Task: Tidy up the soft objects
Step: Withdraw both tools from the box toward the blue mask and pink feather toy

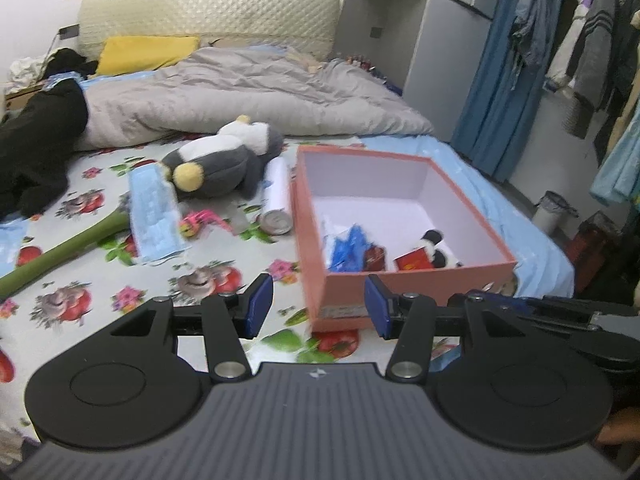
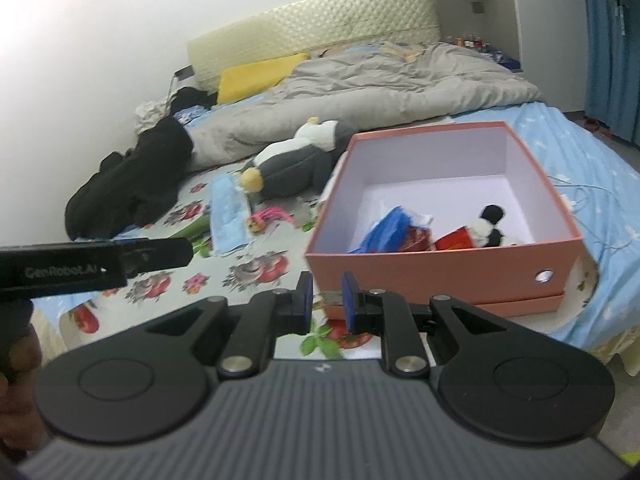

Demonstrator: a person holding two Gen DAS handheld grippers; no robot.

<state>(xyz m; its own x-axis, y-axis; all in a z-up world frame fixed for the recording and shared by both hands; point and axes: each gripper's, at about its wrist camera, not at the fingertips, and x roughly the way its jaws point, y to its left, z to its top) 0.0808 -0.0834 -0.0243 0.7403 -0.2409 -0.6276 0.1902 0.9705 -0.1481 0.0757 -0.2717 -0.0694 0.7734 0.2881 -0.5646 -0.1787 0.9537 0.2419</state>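
Observation:
A salmon box (image 1: 400,292) (image 2: 440,276) stands open on the bed. Inside lie a small panda plush (image 1: 434,248) (image 2: 488,228), a blue crumpled item (image 1: 348,248) (image 2: 388,228) and red packets (image 2: 456,240). A grey penguin plush (image 1: 224,160) (image 2: 292,164) lies left of the box. A blue mask pack (image 1: 154,212) (image 2: 228,212), a pink toy (image 1: 200,222) (image 2: 266,216) and a green plush stem (image 1: 60,252) lie near it. My left gripper (image 1: 318,306) is open and empty before the box's near corner. My right gripper (image 2: 326,302) is narrowly open and empty, in front of the box.
A white can (image 1: 276,196) lies between penguin and box. A grey duvet (image 1: 240,92), yellow pillow (image 1: 144,52) and black garment (image 1: 36,140) cover the far bed. Clothes hang at the right (image 1: 592,52). The left gripper's body (image 2: 92,268) shows in the right wrist view.

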